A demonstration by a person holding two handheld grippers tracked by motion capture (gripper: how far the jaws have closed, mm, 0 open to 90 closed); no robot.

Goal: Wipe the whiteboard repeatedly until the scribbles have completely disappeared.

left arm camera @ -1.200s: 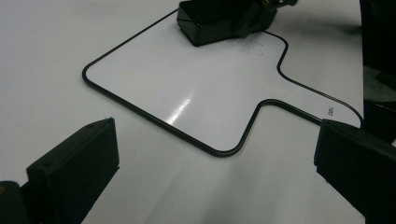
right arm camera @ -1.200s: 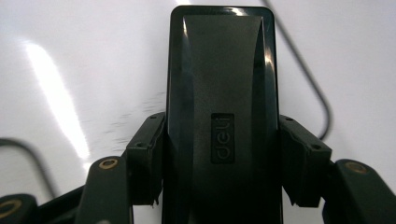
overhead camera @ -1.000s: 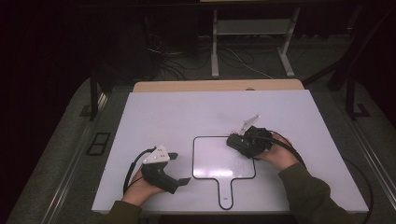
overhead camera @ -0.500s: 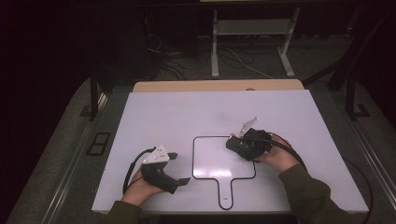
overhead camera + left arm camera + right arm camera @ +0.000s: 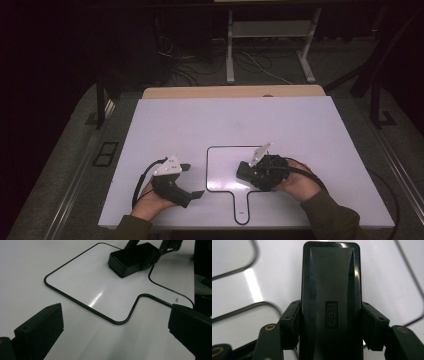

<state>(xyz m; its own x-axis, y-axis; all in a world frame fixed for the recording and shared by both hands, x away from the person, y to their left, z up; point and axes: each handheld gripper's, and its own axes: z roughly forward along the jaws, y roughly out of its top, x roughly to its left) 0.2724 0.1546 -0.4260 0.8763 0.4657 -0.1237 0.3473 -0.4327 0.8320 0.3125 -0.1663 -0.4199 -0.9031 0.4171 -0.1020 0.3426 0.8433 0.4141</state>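
A black block eraser marked "deli" (image 5: 330,290) sits clamped between the pads of my right gripper (image 5: 331,325). In the high view the right gripper (image 5: 250,172) holds the eraser (image 5: 245,171) low over the right part of a black paddle-shaped outline (image 5: 207,170) drawn on the white board (image 5: 200,125). My left gripper (image 5: 192,181) rests left of the outline, its jaws wide apart with nothing between them. In the left gripper view the left gripper (image 5: 113,330) faces the outline (image 5: 75,300), with the eraser (image 5: 130,258) beyond it.
A tan table edge (image 5: 230,92) shows behind the board. Dark floor with cables and a metal stand (image 5: 270,30) lies beyond. Black cables trail from both grippers toward the board's near edge.
The right gripper has moved with the eraser toward the near edge and a little left, further inside the outline. The left gripper has stayed put.
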